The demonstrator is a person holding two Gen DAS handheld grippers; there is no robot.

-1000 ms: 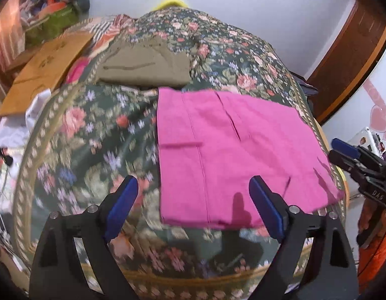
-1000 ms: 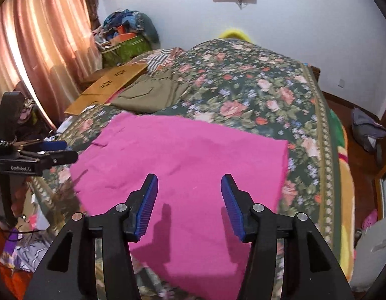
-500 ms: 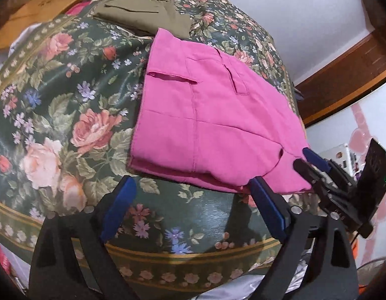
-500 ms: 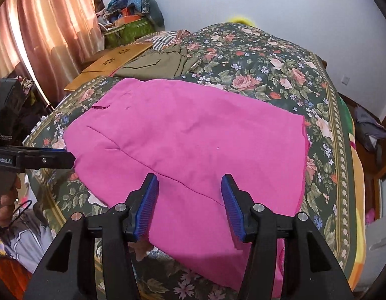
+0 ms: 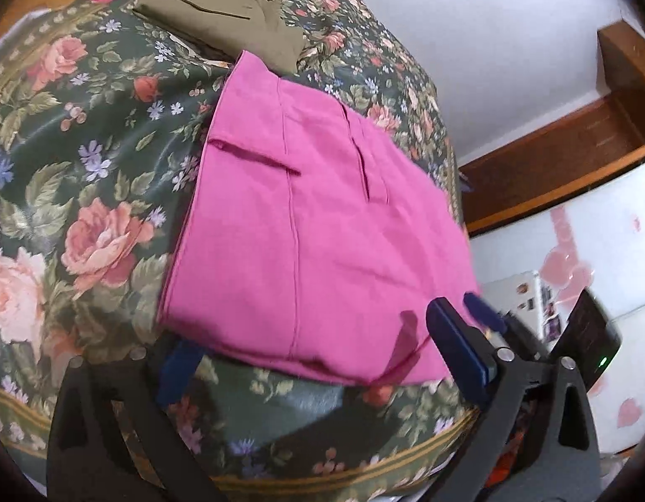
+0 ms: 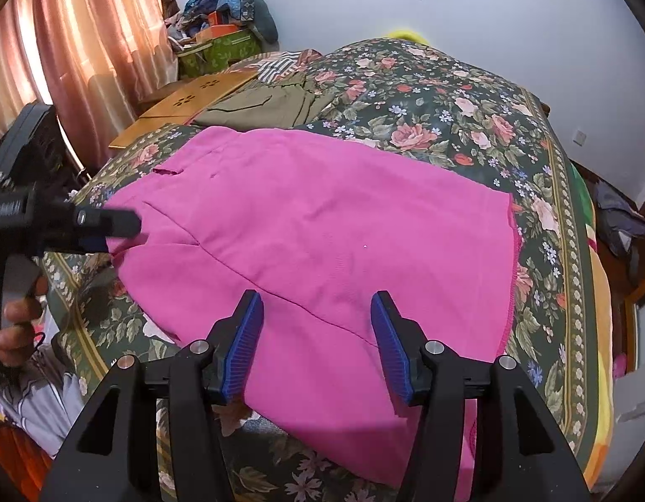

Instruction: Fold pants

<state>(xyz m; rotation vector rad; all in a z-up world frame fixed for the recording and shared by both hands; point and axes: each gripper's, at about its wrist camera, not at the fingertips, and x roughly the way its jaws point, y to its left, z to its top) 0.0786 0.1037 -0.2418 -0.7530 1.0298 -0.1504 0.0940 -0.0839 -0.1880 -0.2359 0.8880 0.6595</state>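
Observation:
Pink pants (image 5: 322, 226) lie flat on the floral bedspread (image 5: 84, 159), folded lengthwise, and also show in the right wrist view (image 6: 322, 226). My left gripper (image 5: 318, 351) is open, low at the pants' near edge, with the cloth edge between its blue pads. It shows from the side in the right wrist view (image 6: 109, 226), touching the pants' left corner. My right gripper (image 6: 318, 343) is open just above the near edge of the pants. It also shows in the left wrist view (image 5: 485, 318) at the pants' right corner.
Folded olive pants (image 5: 222, 16) lie on the bed beyond the pink ones. A wooden board (image 6: 188, 104) and a pile of clutter (image 6: 226, 37) sit at the bed's far left by the curtain (image 6: 71, 42). The bed edge drops off on the right (image 6: 594, 293).
Both grippers have come lower and closer to the pants' near edge. The left gripper has reached the left corner, with the cloth edge now between its pads.

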